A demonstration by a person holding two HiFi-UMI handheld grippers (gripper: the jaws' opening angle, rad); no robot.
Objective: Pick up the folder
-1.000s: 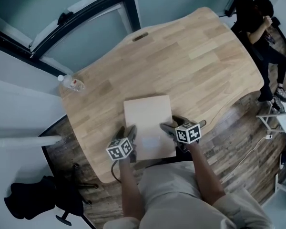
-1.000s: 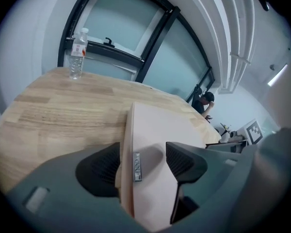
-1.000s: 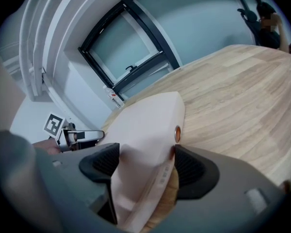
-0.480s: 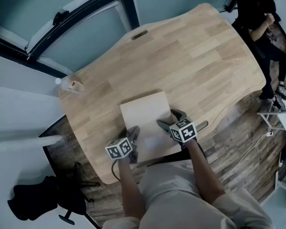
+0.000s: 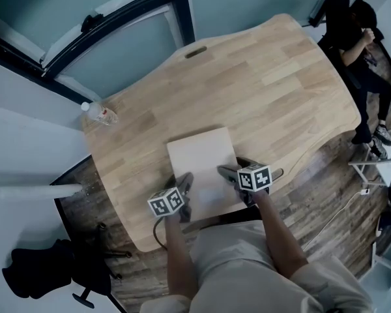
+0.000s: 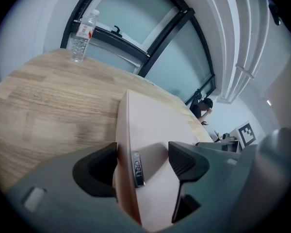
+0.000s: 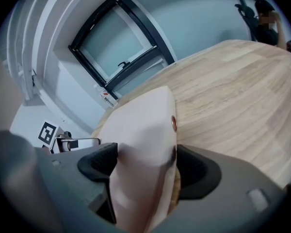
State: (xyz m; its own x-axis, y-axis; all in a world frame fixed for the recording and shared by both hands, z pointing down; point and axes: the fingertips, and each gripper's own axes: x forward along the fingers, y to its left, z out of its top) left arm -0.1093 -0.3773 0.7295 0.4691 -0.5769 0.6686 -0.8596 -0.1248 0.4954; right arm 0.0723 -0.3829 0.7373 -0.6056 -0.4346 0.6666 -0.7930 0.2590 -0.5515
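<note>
Seen from above, a pale pink folder (image 5: 202, 168) lies flat on a light wooden surface (image 5: 267, 83), at the middle of its near edge, its own near edge reaching out to the rim. The person working stands at that edge with an arm at each side of the folder. The left hand-held gripper (image 5: 184, 182) sits at the folder's near left corner; its jaws are spread and have just been opening, with the folder's edge between them, close against the left pad and clear of the right one. The right hand-held gripper (image 5: 229, 173) sits at the folder's right edge near the near corner; its jaws are also spread wide after just opening, and the folder fills the gap between them. In the right gripper view a small copper-coloured stud (image 7: 174, 123) shows on the folder's edge. A clear water bottle (image 5: 99, 113) stands at the surface's far left corner. Another person (image 5: 358, 44) is beyond the far right edge.
</note>
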